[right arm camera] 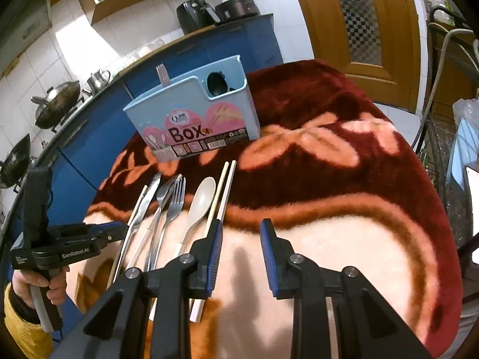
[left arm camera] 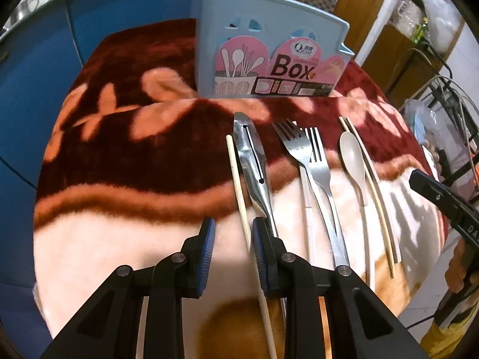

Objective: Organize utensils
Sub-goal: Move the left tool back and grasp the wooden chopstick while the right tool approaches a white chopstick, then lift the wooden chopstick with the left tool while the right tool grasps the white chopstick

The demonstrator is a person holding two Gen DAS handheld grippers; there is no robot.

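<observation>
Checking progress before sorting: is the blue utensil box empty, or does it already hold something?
Not empty. A fork stands tines-up above the rim of the blue box; something dark shows in the end compartment, unclear what.

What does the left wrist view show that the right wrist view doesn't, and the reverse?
Left wrist only: the open left gripper from behind, beside a lone chopstick. Right wrist only: the open right gripper, a fork standing in the box, woks on a counter. Both: the blue box, knife, two forks, spoon, blanket.

Right claw (right arm camera: 241, 257) open over blanket (right arm camera: 329, 239); beige spoon (right arm camera: 200, 206) beside chopsticks (right arm camera: 223, 191).
</observation>
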